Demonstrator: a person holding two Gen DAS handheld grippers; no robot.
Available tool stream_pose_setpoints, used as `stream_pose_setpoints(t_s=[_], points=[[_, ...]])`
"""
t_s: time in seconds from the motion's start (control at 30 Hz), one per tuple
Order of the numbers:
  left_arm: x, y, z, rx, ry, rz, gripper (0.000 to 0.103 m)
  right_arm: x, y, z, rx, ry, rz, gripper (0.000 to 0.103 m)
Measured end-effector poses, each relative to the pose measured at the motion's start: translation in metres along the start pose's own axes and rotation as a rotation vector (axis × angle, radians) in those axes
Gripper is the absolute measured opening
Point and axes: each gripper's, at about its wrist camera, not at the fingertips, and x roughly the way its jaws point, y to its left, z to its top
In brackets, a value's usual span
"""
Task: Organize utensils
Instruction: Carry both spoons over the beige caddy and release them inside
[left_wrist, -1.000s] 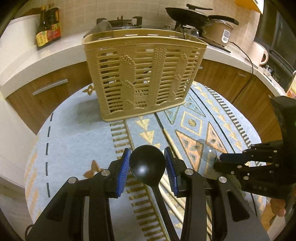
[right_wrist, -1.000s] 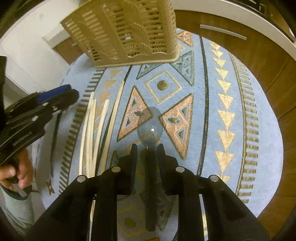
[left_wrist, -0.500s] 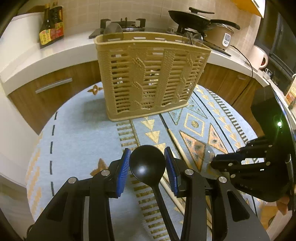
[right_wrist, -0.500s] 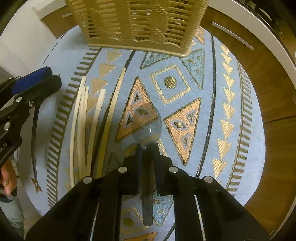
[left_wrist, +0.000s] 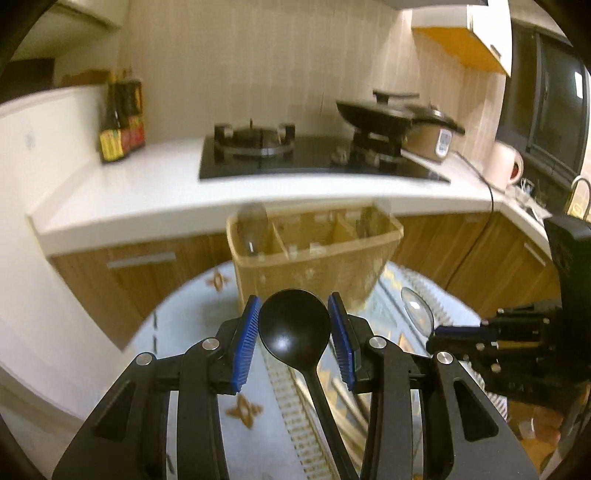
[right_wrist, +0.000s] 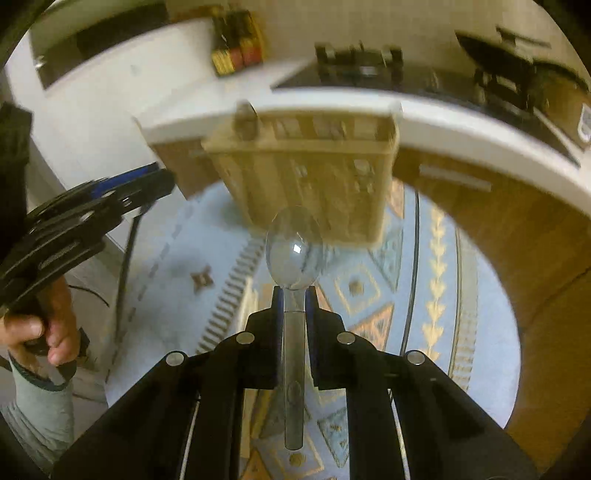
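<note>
My left gripper (left_wrist: 294, 334) is shut on a black spoon (left_wrist: 293, 330); its bowl sits between the blue pads and its handle runs back under the gripper. My right gripper (right_wrist: 294, 306) is shut on the neck of a clear plastic spoon (right_wrist: 294, 254), whose bowl sticks out ahead. A beige slatted utensil basket (left_wrist: 314, 258) with several compartments stands on the round table, ahead of and below both grippers; it also shows in the right wrist view (right_wrist: 314, 177). One clear spoon (left_wrist: 253, 225) stands in its left compartment. Each gripper shows in the other's view, the right (left_wrist: 480, 343) and the left (right_wrist: 85, 218).
The round table has a light blue patterned cloth (right_wrist: 436, 280). Pale chopsticks (left_wrist: 347, 391) lie on it below the grippers. Behind runs a white counter (left_wrist: 147, 192) with a gas hob (left_wrist: 255, 142), a wok (left_wrist: 373, 114), sauce bottles (left_wrist: 122, 125) and a rice cooker (left_wrist: 432, 138).
Both grippers have risen and tilted up with their spoons. The basket now sits lower in both views and its open top shows.
</note>
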Motion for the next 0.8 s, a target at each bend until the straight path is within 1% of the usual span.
stream_pose_setpoints(t_s=[0.13,0.23,0.3,0.37,0.47,0.63,0.73,0.8], points=[[-0.008,0.002,0.028,-0.003,-0.062,0.011,0.036,-0.020,0.009,0.018,-0.013,-0.104,0.003,0.010],[-0.011,0.004,0.048,-0.010,-0.117,0.026,0.036,-0.036,0.008,0.035,-0.008,-0.204,-0.015,0.010],[-0.009,0.005,0.060,-0.015,-0.153,0.043,0.036,-0.049,0.004,0.046,0.016,-0.278,-0.008,0.010],[-0.003,0.004,0.071,-0.024,-0.160,0.077,0.036,-0.052,-0.001,0.059,0.035,-0.335,-0.017,0.010],[0.007,0.002,0.081,-0.033,-0.179,0.080,0.036,-0.052,-0.009,0.075,0.045,-0.410,-0.027,0.010],[0.025,-0.003,0.094,-0.039,-0.228,0.104,0.036,-0.049,-0.019,0.093,0.056,-0.530,-0.078,0.010],[0.037,-0.003,0.101,-0.052,-0.264,0.111,0.036,-0.046,-0.027,0.104,0.065,-0.575,-0.097,0.010],[0.044,-0.005,0.104,-0.053,-0.300,0.116,0.036,-0.044,-0.031,0.109,0.065,-0.601,-0.105,0.010]])
